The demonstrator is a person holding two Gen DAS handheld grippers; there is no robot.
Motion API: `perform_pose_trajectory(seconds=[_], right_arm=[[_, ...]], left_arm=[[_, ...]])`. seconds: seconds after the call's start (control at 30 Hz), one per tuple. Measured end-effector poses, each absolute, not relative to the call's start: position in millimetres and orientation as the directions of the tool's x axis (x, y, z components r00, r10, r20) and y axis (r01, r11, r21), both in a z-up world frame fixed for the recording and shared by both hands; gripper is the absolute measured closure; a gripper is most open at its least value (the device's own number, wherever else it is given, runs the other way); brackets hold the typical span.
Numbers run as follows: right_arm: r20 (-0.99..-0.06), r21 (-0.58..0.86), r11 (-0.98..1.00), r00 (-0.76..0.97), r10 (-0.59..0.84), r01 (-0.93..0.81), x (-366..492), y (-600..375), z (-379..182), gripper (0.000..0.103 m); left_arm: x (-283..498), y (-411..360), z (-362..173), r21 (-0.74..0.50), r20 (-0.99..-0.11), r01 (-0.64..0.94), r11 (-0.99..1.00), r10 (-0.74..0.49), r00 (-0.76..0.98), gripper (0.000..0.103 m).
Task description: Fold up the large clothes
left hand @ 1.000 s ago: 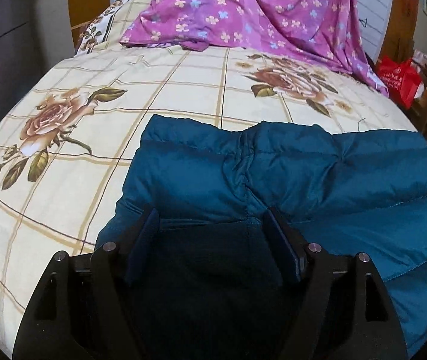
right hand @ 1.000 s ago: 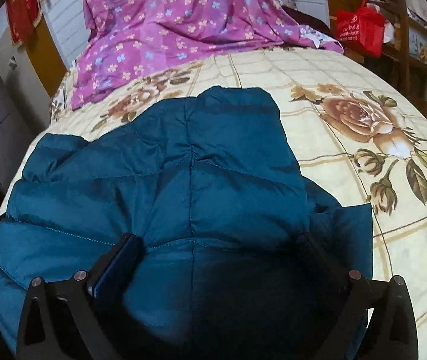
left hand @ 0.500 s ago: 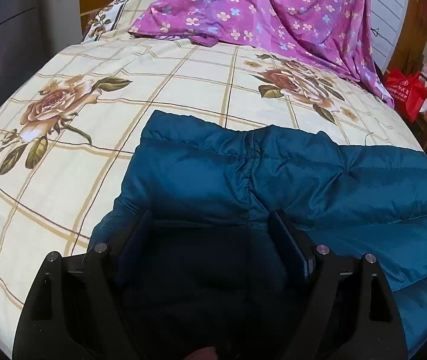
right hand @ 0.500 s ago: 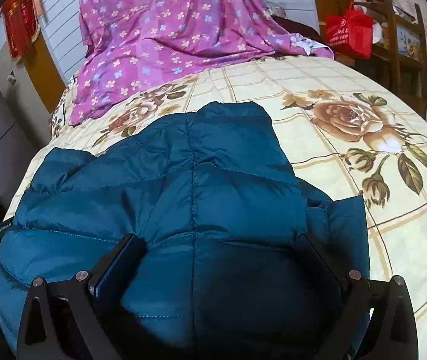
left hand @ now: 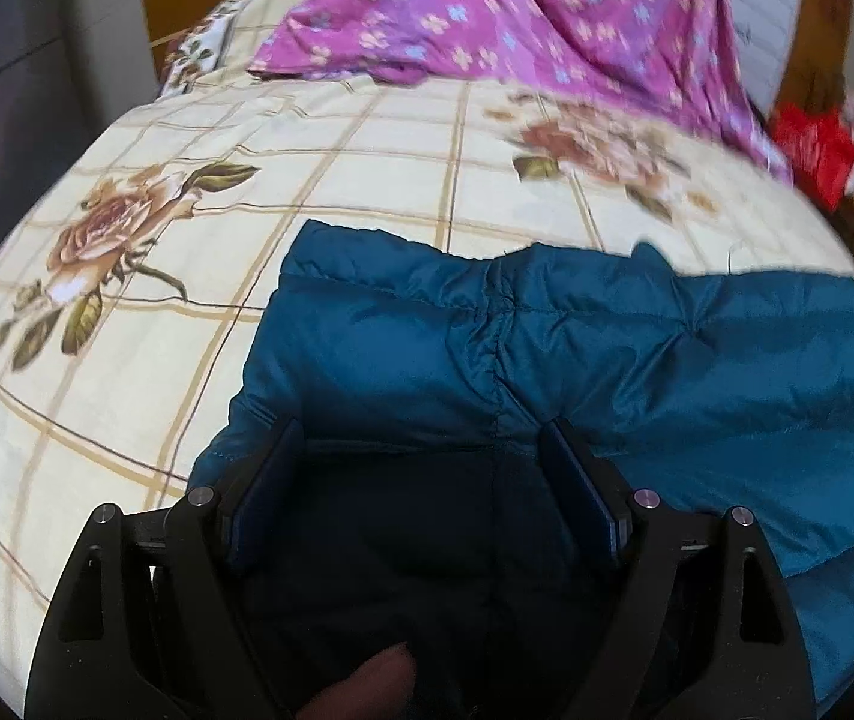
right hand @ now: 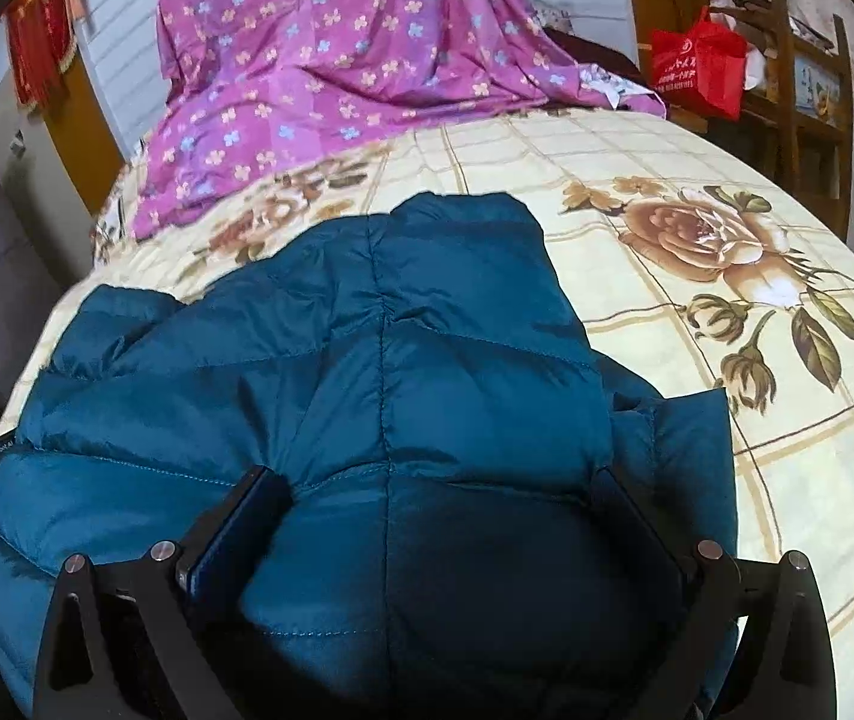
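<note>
Cream bedsheet [left hand: 318,192] with a tan grid and rose prints is covering the bed, and a purple floral quilt [right hand: 330,60] is lying heaped at the far end; a red bag [right hand: 700,69] is sitting beyond the bed on the right. I am working over the teal puffer jacket [right hand: 378,360], which is lying spread across the near part of the sheet, its quilted panels puffed and its far edge bunched. My left gripper [left hand: 420,444] is standing with its jaws parted wide, the jacket's near fabric lying in shadow between them, nothing pinched. My right gripper [right hand: 445,492] is likewise spread, straddling the central seam and gripping nothing. Judgement: I am lining up for a grasp on the near edge ahead of a fold. Risks I am noting: the shell looks slick and the filling thick, so a shallow bite is likely to slip out on the lift; catching one layer only would leave the layer beneath behind and skew the fold; uneven lifting between my two grippers would twist the jacket; trapped air may be springing the fold back open.
</note>
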State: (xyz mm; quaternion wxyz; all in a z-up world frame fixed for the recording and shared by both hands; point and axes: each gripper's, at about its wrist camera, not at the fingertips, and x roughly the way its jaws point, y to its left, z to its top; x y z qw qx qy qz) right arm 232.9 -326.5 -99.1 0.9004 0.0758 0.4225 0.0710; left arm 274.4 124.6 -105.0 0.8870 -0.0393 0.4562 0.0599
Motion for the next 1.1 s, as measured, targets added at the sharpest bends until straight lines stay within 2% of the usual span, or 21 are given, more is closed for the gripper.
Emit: perform_pose_trajectory(seconds=[0.07,0.13,0.23,0.37,0.47,0.63,0.77,1.1], right_arm=[[-0.792,0.178,0.983,0.586,0.168,-0.042,232,-326,-89,0.001],[-0.803,0.168,0.985,0.575,0.157,-0.035,221,-327,-73,0.001],[-0.780,0.166,0.984,0.603,0.168,-0.059,181,-330,-31,0.001],[-0.768,0.117,0.989,0.624,0.148,-0.090,122,-326,13,0.001],[-0.751,0.080,0.988,0.645,0.145,-0.129,80,-318,34,0.001],[-0.730,0.058,0.983,0.664,0.162,-0.176,6,-301,55,0.001],[-0.725,0.071,0.978,0.663,0.186,-0.197,-38,-296,63,0.001],[-0.703,0.013,0.982,0.697,0.144,-0.190,-103,-298,67,0.001]], left_arm=[[271,125,-96,-0.030,-0.839,-0.125,0.992,0.043,0.543,0.021],[251,127,-70,-0.055,-0.826,-0.120,0.991,0.023,0.564,0.021],[201,121,-24,-0.054,-0.785,-0.108,0.993,0.025,0.619,0.021],[128,101,10,-0.008,-0.776,-0.083,0.997,0.046,0.629,0.021],[78,82,16,-0.006,-0.778,-0.063,0.998,0.035,0.627,0.021],[7,52,23,-0.099,-0.779,-0.017,0.995,-0.067,0.623,0.021],[-37,24,35,-0.065,-0.751,0.028,0.997,-0.067,0.656,0.021],[-74,3,40,-0.048,-0.749,0.067,0.997,-0.081,0.658,0.021]])
